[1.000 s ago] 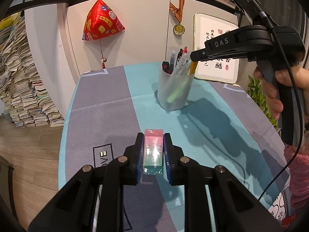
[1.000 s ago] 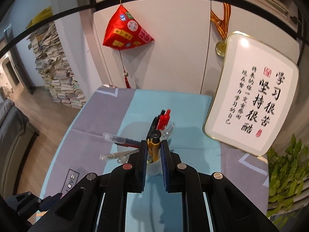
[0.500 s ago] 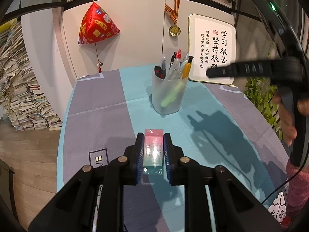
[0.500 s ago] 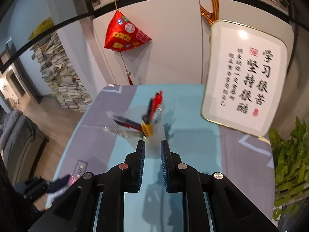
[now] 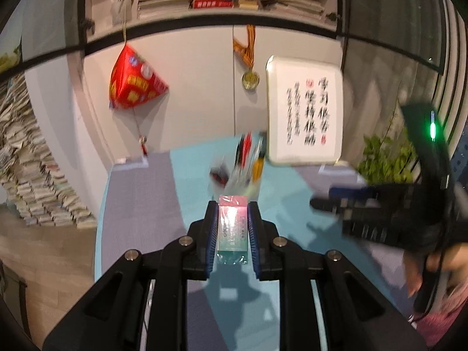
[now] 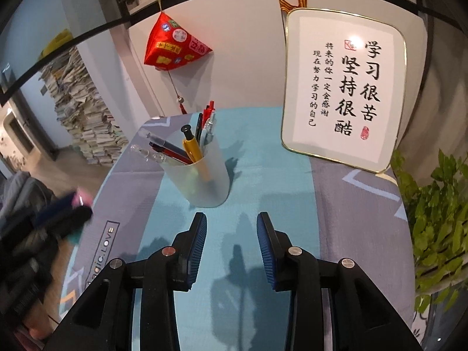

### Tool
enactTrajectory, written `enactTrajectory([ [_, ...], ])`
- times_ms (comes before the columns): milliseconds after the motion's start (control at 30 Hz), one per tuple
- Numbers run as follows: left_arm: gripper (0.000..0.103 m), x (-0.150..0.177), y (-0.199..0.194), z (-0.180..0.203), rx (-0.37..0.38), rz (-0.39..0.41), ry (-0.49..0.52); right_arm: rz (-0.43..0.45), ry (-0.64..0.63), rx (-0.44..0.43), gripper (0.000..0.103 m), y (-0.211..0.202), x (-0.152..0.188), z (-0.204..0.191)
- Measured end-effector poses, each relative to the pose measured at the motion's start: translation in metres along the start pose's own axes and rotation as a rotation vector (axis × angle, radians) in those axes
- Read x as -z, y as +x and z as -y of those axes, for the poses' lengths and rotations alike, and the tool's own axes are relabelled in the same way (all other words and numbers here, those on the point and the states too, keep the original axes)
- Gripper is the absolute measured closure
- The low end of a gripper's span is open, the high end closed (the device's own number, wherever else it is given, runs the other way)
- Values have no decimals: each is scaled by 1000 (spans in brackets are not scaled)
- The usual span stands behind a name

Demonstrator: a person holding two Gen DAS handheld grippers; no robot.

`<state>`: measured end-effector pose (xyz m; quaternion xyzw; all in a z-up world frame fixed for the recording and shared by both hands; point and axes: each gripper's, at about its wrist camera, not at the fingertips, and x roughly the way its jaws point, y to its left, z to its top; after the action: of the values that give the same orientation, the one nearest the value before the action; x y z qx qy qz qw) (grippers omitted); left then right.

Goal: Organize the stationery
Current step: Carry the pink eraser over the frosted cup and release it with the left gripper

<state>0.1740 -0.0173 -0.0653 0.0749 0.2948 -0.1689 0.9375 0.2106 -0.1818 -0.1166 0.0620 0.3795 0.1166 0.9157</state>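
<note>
My left gripper [image 5: 233, 204] is shut on a pink-and-green eraser block [image 5: 232, 228], held above the table and pointed at the pen cup [image 5: 242, 175], which is blurred. In the right wrist view the translucent pen cup [image 6: 201, 175] stands on the teal stripe, holding several pens, among them a yellow pen [image 6: 193, 149]. My right gripper [image 6: 231, 219] is open and empty, just in front of the cup. The left gripper [image 6: 67, 207] shows blurred at the left there; the right gripper [image 5: 330, 201] shows at the right in the left wrist view.
A framed calligraphy board [image 6: 345, 93] leans against the wall behind the cup on the right. A green plant [image 6: 433, 210] is at the table's right edge. A red pyramid ornament [image 6: 172, 44] hangs on the wall. Stacks of paper [image 5: 26, 175] stand on the floor left.
My right gripper let go of the yellow pen into the cup, opened and drew back. My left gripper, still holding the eraser, has risen and moved toward the cup.
</note>
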Motion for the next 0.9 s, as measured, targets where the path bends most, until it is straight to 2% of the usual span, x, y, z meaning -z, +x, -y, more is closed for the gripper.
enactTrajectory([
  [200,85,-44,9,-3,78,71,-67,14,37,-13,67,-5,3,7],
  [367,84,-68,36,0,109,62,-101,10,36,-22,67,-4,3,6],
  [667,84,-65,81,-8,88,-16,-143,25,52,-31,67,-4,-5,8],
  [900,84,-59,90,-20,132,-19,-210,13,98,-31,67,4,-6,16],
])
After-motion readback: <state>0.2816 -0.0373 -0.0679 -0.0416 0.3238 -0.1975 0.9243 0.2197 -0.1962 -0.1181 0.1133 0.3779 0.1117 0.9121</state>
